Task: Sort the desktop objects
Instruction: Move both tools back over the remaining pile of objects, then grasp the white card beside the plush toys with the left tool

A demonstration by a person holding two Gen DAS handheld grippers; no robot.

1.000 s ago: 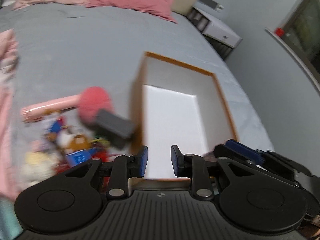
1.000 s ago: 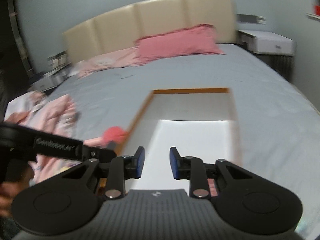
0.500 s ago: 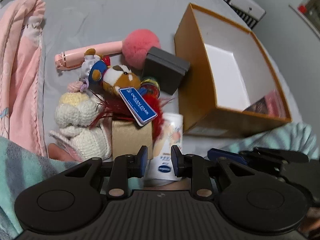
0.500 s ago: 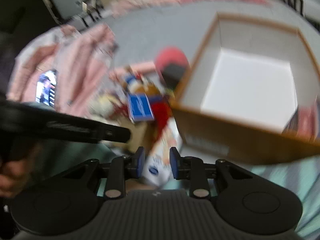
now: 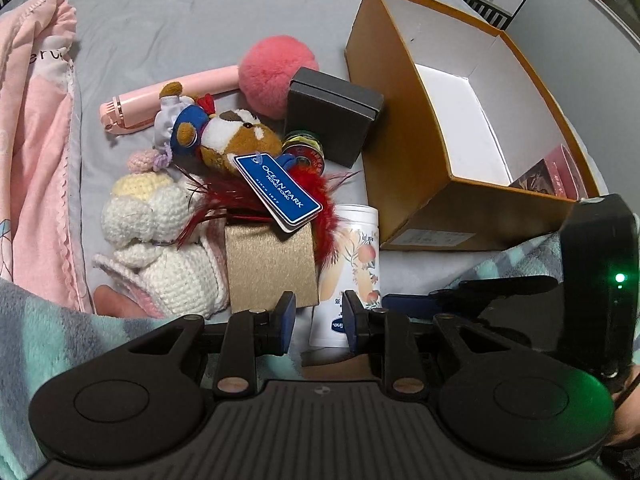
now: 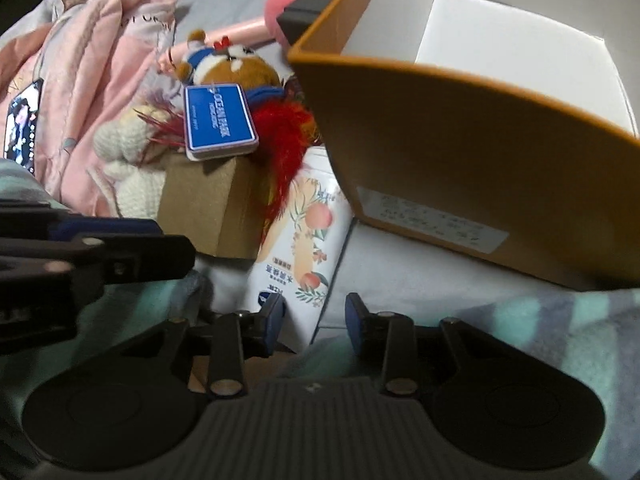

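Right hand-held gripper (image 6: 314,318) over lengthwise tube (image 6: 304,240)

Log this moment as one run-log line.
left gripper: open, empty | right gripper: jaws just opening, over carton end, no grip | box: nearly empty

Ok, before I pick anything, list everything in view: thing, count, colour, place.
Box: one, orange outside, white inside, right of the pile.
Pompom: one, pink, top of pile.
Handheld fan: one, pink, upper left.
Lidded box: one, dark grey, beside the orange box.
Plush: one, brown and white, blue tag.
Feathers: red, mid-pile.
Crochet toy: one, cream, left.
Small box: one, gold, near.
Carton: one, white, peach print, near.
Left gripper: black, open.
Right gripper: black, open, jaws just widened.
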